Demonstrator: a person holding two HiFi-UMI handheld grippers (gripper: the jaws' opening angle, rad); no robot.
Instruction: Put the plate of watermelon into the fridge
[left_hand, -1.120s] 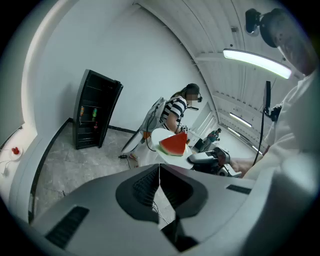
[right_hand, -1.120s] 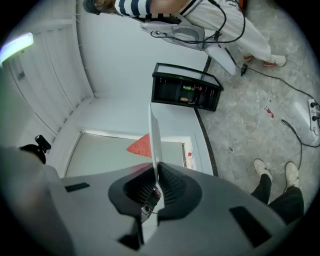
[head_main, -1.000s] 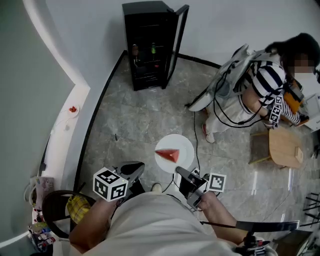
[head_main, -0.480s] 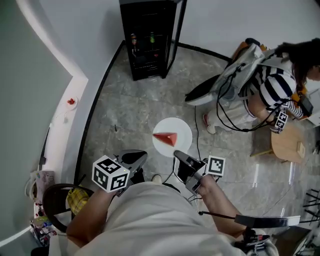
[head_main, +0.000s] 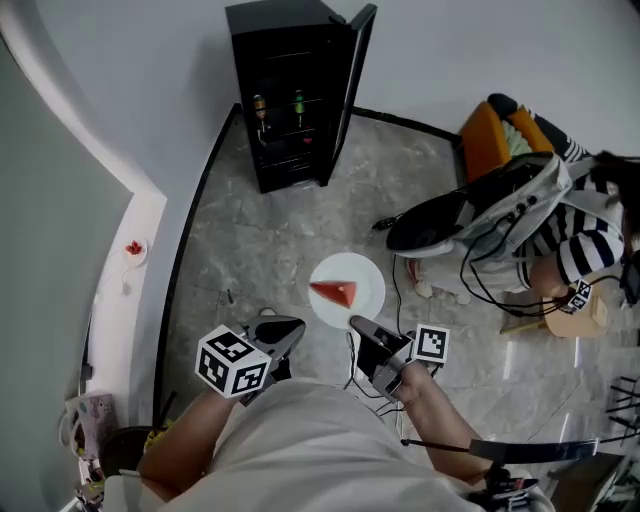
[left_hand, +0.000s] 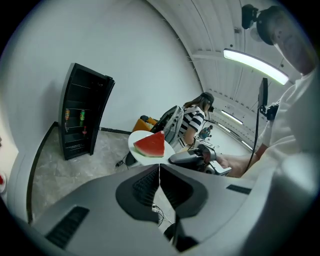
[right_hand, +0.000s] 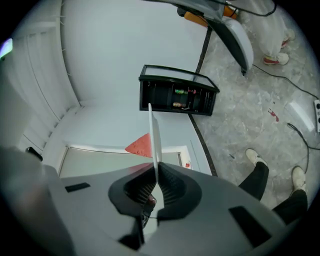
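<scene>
A white plate with a red watermelon wedge hangs level over the grey floor, its near rim clamped in my right gripper, which is shut on it. In the right gripper view the plate runs edge-on out of the right gripper, the wedge to its left. The black fridge stands ahead against the wall, door swung open to the right. My left gripper is shut and empty, left of the plate. The left gripper view shows the plate, the wedge and the fridge.
Bottles stand on a fridge shelf. A person in a striped top bends at the right beside white-and-black equipment and an orange chair. Cables trail on the floor. A white ledge runs along the left.
Both grippers and the plate have moved forward over the floor towards the fridge, which now looks nearer. The plate stays clamped in the right gripper. The person at the right has shifted.
</scene>
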